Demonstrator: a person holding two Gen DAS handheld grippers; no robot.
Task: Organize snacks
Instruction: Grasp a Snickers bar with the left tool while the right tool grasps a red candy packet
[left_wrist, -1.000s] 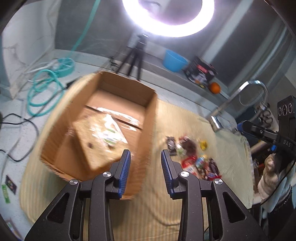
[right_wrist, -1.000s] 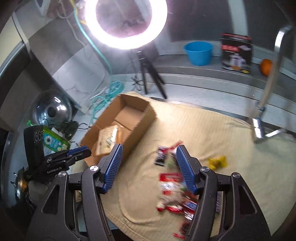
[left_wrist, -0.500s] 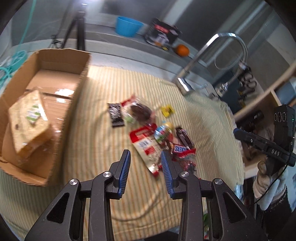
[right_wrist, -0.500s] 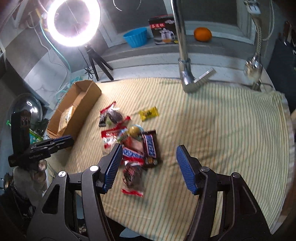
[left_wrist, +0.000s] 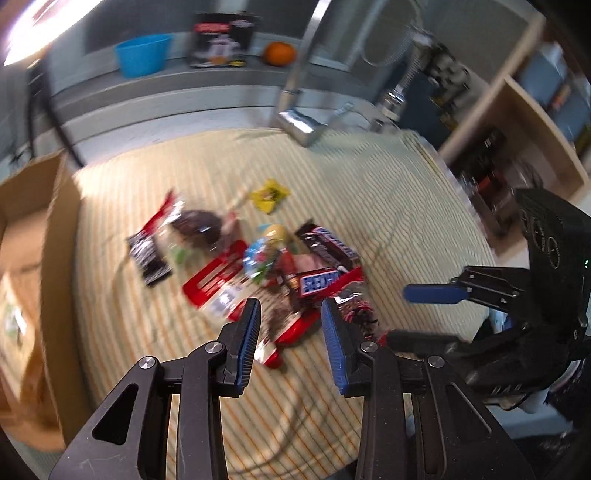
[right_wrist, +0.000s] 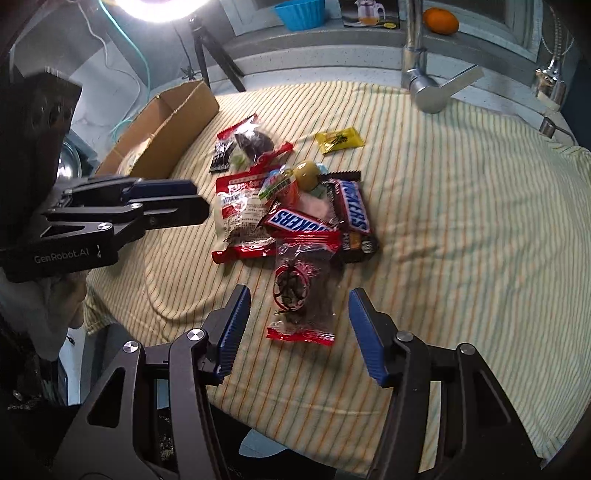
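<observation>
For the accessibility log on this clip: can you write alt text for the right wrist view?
The open right gripper hangs over a clear red-edged snack packet at the near edge of a snack pile on a striped cloth. The left gripper reaches in from the left, empty, before a cardboard box.

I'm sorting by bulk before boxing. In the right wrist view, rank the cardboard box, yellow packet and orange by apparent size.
Largest to smallest as they look:
1. cardboard box
2. yellow packet
3. orange
The packet and the orange look nearly alike, and the orange sits farther back, so their order is unsure.
</observation>
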